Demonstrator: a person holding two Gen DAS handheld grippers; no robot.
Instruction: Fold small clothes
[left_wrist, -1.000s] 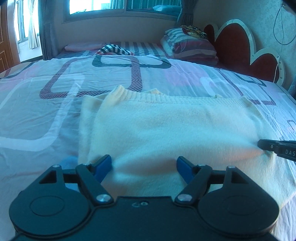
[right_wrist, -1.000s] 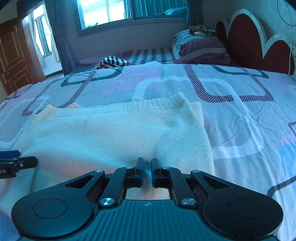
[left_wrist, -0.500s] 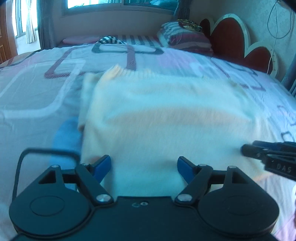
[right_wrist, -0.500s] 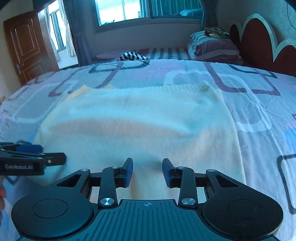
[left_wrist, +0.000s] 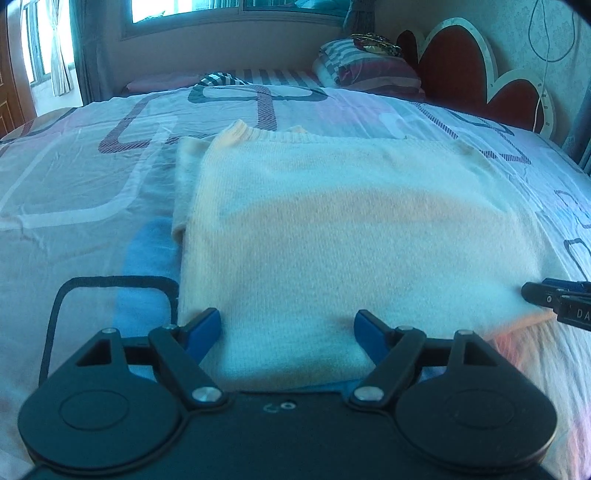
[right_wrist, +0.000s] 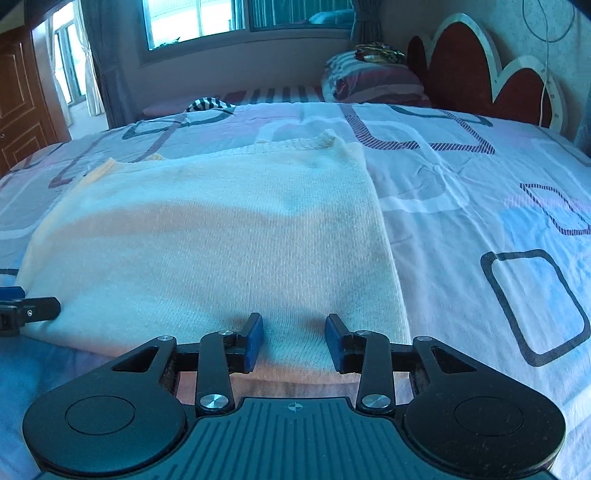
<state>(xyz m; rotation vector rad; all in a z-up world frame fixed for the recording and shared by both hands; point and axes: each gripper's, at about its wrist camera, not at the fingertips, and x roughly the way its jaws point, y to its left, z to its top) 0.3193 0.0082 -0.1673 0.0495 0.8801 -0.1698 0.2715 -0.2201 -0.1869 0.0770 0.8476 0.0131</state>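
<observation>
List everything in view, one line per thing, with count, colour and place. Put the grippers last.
sweater: one, cream knit, lying folded flat on the bed, near edge under both grippers.
bedsheet: one, pale with dark rounded-square outlines, covering the bed.
striped cloth: one, black and white, far end of the bed.
pillows: stacked, striped, by the headboard.
headboard: one, dark red with pale trim, far right.
window: one, far wall.
door: one, brown, far left.
left gripper: black, blue pads, open.
right gripper: black, blue pads, jaws opening over the sweater's edge.
</observation>
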